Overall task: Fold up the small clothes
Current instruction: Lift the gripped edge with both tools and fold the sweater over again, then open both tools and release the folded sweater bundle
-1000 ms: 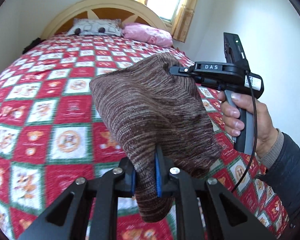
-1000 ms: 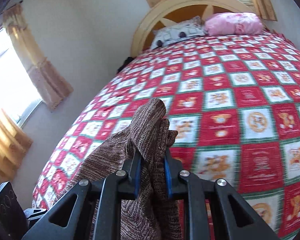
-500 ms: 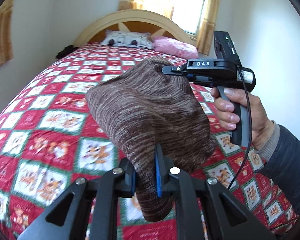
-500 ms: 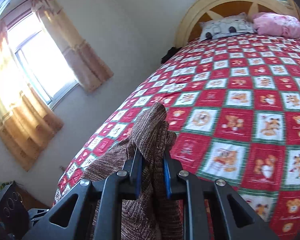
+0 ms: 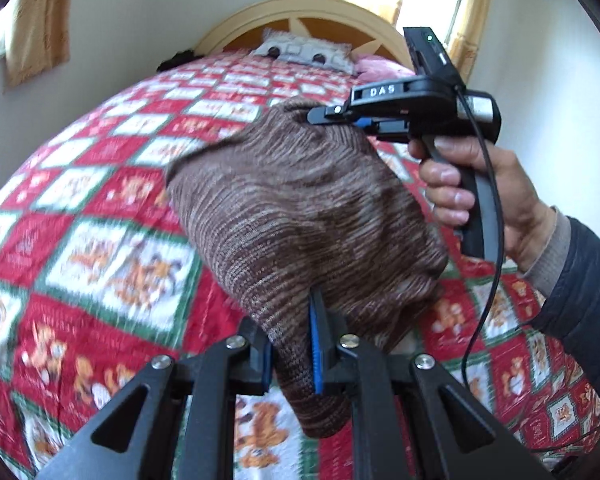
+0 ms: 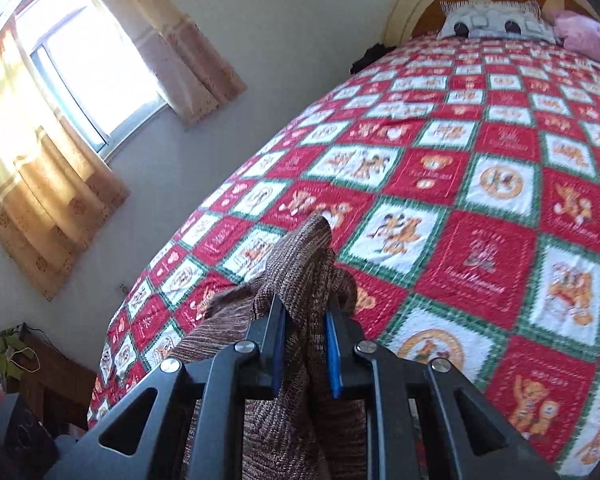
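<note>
Brown marled knit garment (image 5: 300,216) airborne above red-and-white patchwork quilt (image 5: 100,248), spanning both grippers. Left gripper (image 5: 290,354) clamped on near edge, right gripper (image 6: 306,354) clamped on far edge. Since a second ago: views swing left across quilt, grips unchanged. Carry phase; lay-down still pending.

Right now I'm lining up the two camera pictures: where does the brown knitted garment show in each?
Left wrist view: the brown knitted garment fills the centre, pinched by the left tool below and the right tool at its top.
Right wrist view: it is at bottom centre, bunched in that tool's jaws.
Shared landmark: the grey patterned pillow at the headboard.
</note>
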A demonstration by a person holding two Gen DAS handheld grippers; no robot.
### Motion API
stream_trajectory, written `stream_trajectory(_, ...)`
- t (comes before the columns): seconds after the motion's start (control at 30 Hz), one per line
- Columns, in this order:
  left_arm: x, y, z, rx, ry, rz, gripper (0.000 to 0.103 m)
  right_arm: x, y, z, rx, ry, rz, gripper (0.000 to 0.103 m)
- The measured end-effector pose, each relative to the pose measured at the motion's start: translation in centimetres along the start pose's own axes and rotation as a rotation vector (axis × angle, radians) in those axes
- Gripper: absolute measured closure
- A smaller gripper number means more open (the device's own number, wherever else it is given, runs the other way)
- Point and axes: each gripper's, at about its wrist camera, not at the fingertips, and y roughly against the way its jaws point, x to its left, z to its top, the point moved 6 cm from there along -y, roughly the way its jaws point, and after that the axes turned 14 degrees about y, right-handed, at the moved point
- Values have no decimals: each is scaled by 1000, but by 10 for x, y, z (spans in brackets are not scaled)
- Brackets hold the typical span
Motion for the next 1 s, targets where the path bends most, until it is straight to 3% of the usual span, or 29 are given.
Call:
stream_trajectory(0.17,13,-15,-20,44,5,-3,86,-6,-28,-14,62,-12,-18,85)
stream_trajectory(0.3,11,-9,-18,33,2,-2,74,-19,-28,-27,88,-46,-38,80)
stream_trajectory(0.37,12,2,-6,3,1,-21,74,-25,-19,-34,102,-61,-43,75)
stream_trajectory(0.43,14,12,8,-35,6,-34,63,-26,0,-42,96,-46,-50,73)
stream_trajectory(0.53,17,20,30,-122,-26,27,54,-20,40,-57,60,5,-65,73)
stream_trajectory(0.63,15,19,41,-128,-9,9,52,-7,74,-81,49,22,-33,73)
stream_trajectory(0.77,6,1,25,-98,-38,42,50,18,87,-122,103,42,12,73)
stream_trajectory(0.8,6,-7,18,-78,-51,59,50,25,85,-131,123,47,20,75)
stream_trajectory(0.83,6,-17,9,-66,-86,107,50,30,82,-143,154,52,3,90)
stream_trajectory(0.87,7,-20,4,-69,-106,137,49,33,80,-151,174,55,-9,97)
stream_trajectory(0.93,10,-22,-9,-69,-154,173,47,40,79,-167,199,57,-6,97)
stream_trajectory(1.0,14,-20,-18,-59,-137,155,47,39,83,-177,215,62,-34,97)
